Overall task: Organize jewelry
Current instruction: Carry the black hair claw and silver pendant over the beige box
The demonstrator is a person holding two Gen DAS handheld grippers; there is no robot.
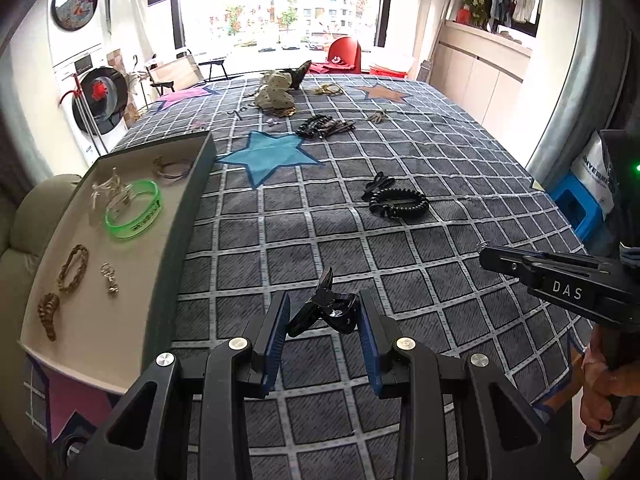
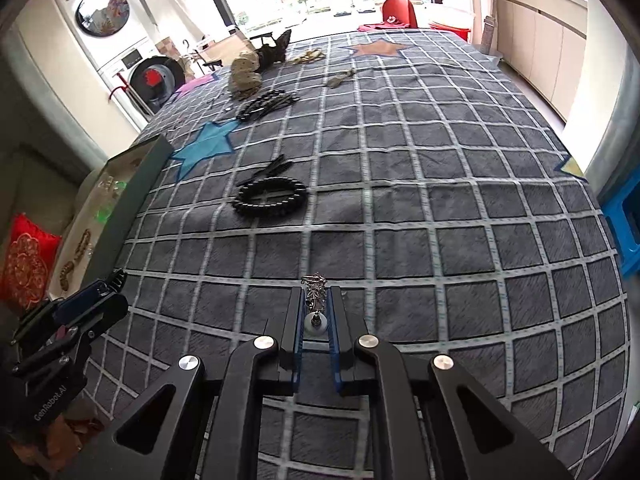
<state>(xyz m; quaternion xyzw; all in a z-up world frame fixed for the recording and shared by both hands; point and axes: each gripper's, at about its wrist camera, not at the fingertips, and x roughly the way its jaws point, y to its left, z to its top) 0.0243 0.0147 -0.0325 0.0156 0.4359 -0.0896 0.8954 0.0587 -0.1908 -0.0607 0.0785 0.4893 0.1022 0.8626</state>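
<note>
My left gripper (image 1: 325, 307) is shut on a black hair claw clip (image 1: 327, 310), held just above the checked cloth. My right gripper (image 2: 316, 300) is shut on a silver keychain charm (image 2: 315, 305) with a white bead, low over the cloth; it also shows at the right of the left wrist view (image 1: 486, 256). A white tray (image 1: 120, 264) with dark walls sits at the left and holds a green bracelet (image 1: 134, 210), a braided bracelet (image 1: 73, 267), a silver charm (image 1: 109, 278) and other pieces. A black bead bracelet (image 1: 398, 202) lies mid-table.
More jewelry lies further back: black beads and clips (image 1: 324, 125), a dotted cloth scrunchie (image 1: 276, 94), gold chains (image 1: 328, 89). A blue stool (image 1: 578, 208) stands at the table's right edge. A sofa (image 1: 24, 216) is beside the tray. The left gripper shows in the right wrist view (image 2: 92, 300).
</note>
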